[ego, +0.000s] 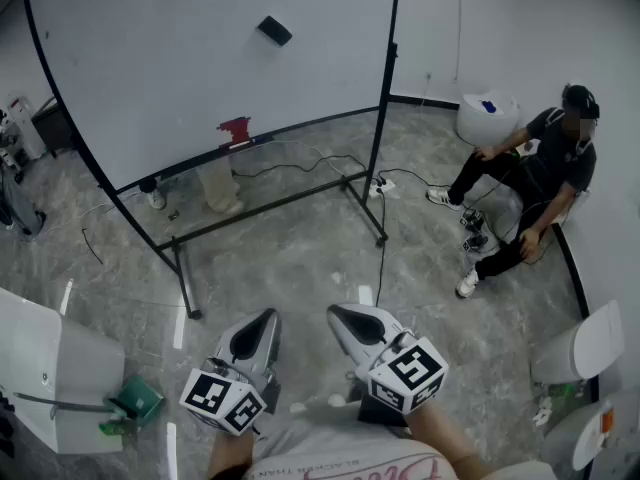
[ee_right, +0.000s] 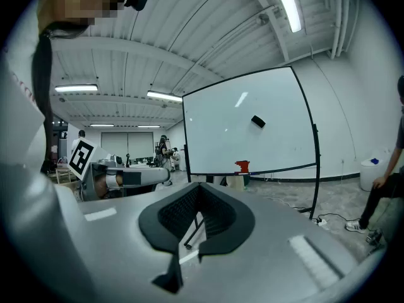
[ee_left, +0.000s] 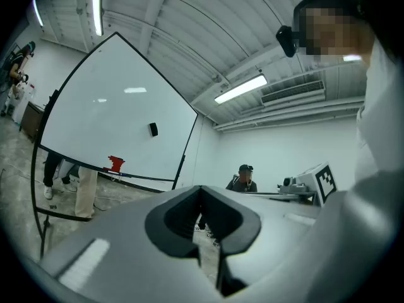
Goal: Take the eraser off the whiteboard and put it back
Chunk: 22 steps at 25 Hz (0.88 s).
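A black eraser (ego: 274,30) sticks high on the whiteboard (ego: 180,58), which stands on a black frame well ahead of me. It also shows small and far off as the eraser (ee_left: 153,129) in the left gripper view and the eraser (ee_right: 257,121) in the right gripper view. My left gripper (ego: 265,319) and right gripper (ego: 341,316) are held side by side low in the head view, both far short of the board. Both are shut with nothing between the jaws, as seen at the left gripper (ee_left: 201,189) and the right gripper (ee_right: 200,187).
A red object (ego: 236,130) sits on the board's tray. Someone's legs (ego: 218,183) stand behind the board. A person (ego: 530,178) sits by the right wall beside a white bin (ego: 488,116). Cables and a power strip (ego: 378,186) lie near the stand's foot (ego: 381,238). White cabinets (ego: 50,368) are at the left.
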Available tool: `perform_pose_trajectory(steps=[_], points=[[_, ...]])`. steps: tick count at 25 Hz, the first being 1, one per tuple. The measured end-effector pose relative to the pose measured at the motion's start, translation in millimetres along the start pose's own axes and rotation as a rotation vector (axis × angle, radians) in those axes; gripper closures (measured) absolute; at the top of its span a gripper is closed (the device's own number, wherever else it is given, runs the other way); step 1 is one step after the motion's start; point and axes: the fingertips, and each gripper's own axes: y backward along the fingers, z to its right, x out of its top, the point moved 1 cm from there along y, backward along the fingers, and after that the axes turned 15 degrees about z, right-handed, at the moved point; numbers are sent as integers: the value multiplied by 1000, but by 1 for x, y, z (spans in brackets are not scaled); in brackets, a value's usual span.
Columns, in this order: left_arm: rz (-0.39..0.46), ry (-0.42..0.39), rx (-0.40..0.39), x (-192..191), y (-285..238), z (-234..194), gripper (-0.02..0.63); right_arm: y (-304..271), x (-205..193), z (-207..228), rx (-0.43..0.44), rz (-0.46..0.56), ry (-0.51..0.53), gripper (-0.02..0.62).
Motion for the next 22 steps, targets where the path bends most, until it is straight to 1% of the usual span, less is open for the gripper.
perform_pose_trajectory(steps=[12,17,22], points=[[-6,1,4,-7,-7,2,607,2,-3,7,9,-9,8,595],[-11,-1,12,-12,-14,5,607,5,-3,12,22,-11,34,594],[-9,-6,23,-18,-24,11,607,10,-3,22,43,-6,14,594]])
